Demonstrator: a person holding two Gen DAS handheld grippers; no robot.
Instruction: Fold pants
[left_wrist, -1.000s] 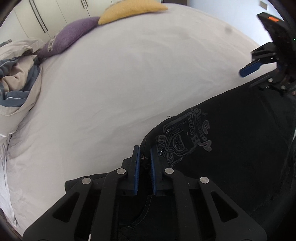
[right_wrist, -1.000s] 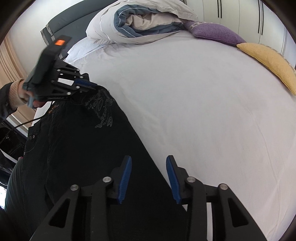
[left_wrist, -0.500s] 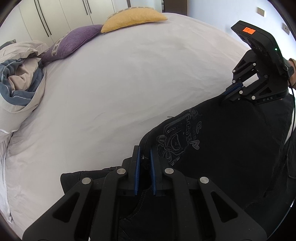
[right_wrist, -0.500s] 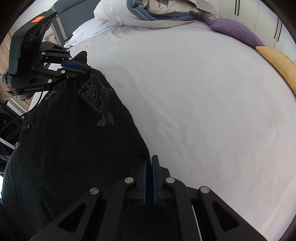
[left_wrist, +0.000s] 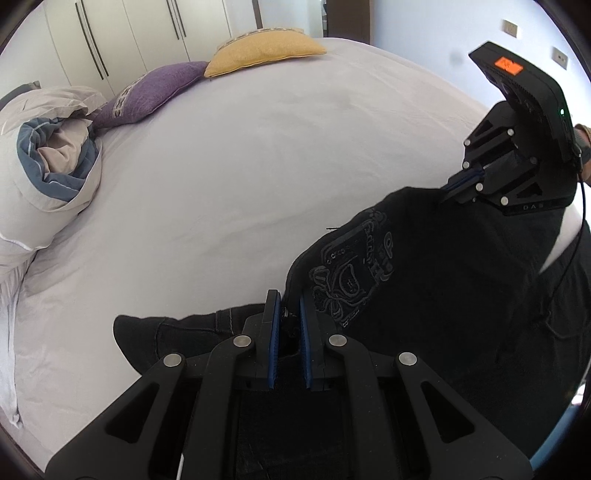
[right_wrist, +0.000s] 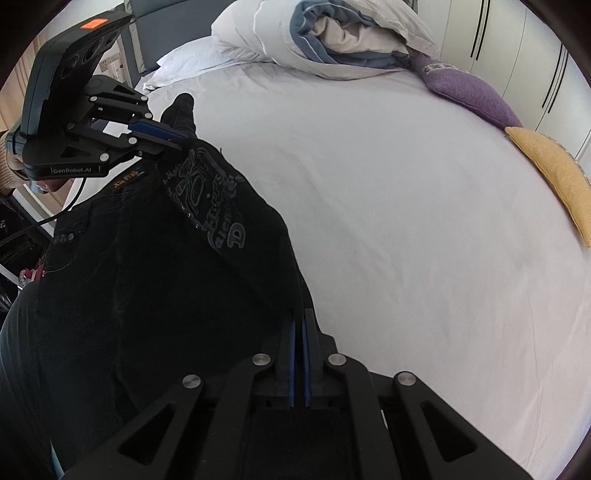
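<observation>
Both grippers pinching the pants (left_wrist: 424, 280) on the bed (left_wrist: 240, 177)
Left gripper (left_wrist: 287, 332) and right gripper (right_wrist: 298, 354) each clamp an edge; only the right view shows the waistband label.

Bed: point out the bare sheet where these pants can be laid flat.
Free: the white sheet between the black pants, the purple cushion and the yellow cushion. Crowded: the headboard end, under the bunched duvet.

A white bed sheet (left_wrist: 229, 177) fills most of the frame. Upper left: white wardrobe doors (left_wrist: 122, 33), a purple pillow (left_wrist: 155, 92), a yellow pillow (left_wrist: 262, 50), and a rumpled duvet (left_wrist: 51, 155).
</observation>
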